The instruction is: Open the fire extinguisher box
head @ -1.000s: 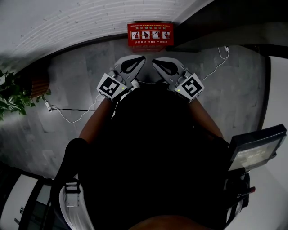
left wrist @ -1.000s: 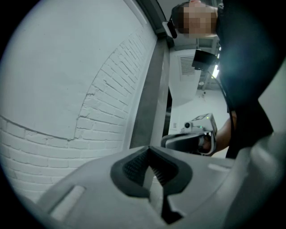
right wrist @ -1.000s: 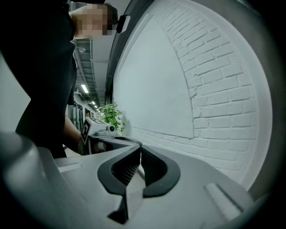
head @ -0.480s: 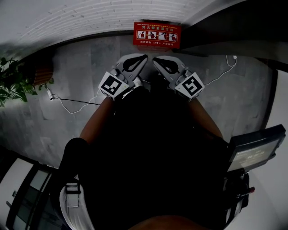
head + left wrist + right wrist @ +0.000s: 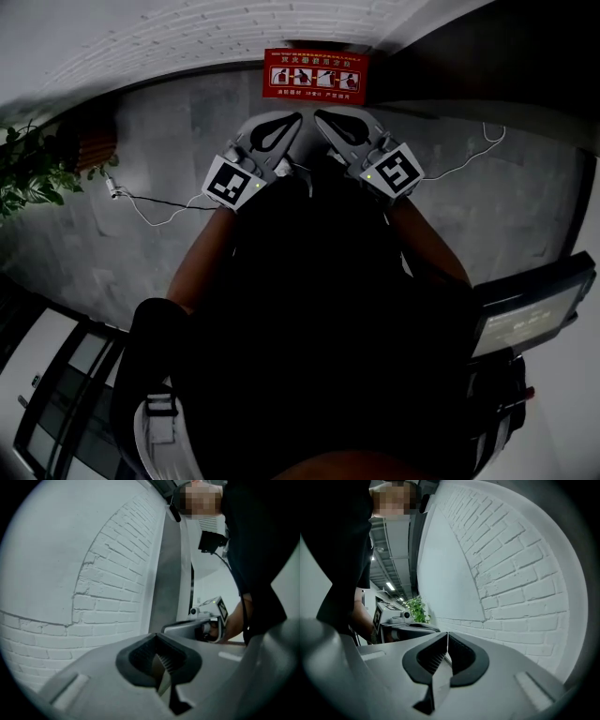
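The red fire extinguisher box stands on the grey floor against the white brick wall, at the top of the head view, its lid with white pictograms facing up. My left gripper and right gripper are held side by side just short of the box, their tips angled toward each other. Both are shut with nothing between the jaws. In the left gripper view the left gripper points along the brick wall, with the right gripper beside it. The right gripper faces the same wall.
A potted plant stands at the left by the wall. A thin cable lies across the floor on the left, and a white cable on the right. A grey device sits at my right side.
Both grippers have moved forward, closer to the red box, still shut and side by side. The view has shifted a little with the person's step.
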`<state>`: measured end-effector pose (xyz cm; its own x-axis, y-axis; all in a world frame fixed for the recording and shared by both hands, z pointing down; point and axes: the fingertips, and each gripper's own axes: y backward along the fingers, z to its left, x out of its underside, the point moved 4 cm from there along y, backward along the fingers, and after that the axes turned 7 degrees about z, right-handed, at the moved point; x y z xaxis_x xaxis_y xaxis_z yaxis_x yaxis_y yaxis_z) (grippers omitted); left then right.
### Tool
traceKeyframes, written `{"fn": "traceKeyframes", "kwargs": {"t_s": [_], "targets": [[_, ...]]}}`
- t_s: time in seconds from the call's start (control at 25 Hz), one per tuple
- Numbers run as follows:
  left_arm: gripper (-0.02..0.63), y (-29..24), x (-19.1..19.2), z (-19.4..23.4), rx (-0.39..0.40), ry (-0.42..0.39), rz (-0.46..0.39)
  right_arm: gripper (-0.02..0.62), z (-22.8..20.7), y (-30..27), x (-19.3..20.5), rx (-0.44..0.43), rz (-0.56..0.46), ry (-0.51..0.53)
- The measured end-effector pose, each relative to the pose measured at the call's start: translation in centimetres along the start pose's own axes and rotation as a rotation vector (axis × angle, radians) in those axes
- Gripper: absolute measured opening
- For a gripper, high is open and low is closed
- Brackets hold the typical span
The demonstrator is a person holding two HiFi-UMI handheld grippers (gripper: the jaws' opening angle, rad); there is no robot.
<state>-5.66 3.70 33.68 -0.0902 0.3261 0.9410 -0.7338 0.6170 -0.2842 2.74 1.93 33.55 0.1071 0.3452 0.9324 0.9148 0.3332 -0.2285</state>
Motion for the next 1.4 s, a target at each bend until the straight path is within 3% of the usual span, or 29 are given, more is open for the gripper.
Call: {"fn": "traceKeyframes", "kwargs": {"t_s": [0.2,0.44,0.6,0.84,1.0,1.24,1.4], "targets": [[0.002,-2.1,0.9,0.8,-0.053,0.014,0.041,0.011,-3.9,0.3,1.4,0.010,0.006,-0.059],[0.002,-4.4,2.9,3.0,-0.040,0.039,0.081,0.011,-7.3,-1.0,4.3,0.082,0.015,-0.181],[0.002,-6.6,6.5,5.0,-0.016,0.056,0.100,0.055,-10.3,-2.1,8.9,0.174,0.011,-0.285],[0.002,-9.8,12.7,7.5,0.015,0.049,0.126,0.095,-13.4,-4.0,16.5,0.267,0.013,-0.526],[0.002,-11.8,16.9,8.4,0.033,0.089,0.157,0.129,-14.8,-4.5,21.8,0.344,0.001,-0.679],[0.002,-14.6,21.7,9.6,0.034,0.150,0.204,0.144,-15.8,-5.0,27.9,0.419,-0.013,-0.798],[0.002,-15.4,25.0,9.7,0.042,0.072,0.282,0.170,-16.0,-6.2,31.7,0.429,0.013,-0.880]]}}
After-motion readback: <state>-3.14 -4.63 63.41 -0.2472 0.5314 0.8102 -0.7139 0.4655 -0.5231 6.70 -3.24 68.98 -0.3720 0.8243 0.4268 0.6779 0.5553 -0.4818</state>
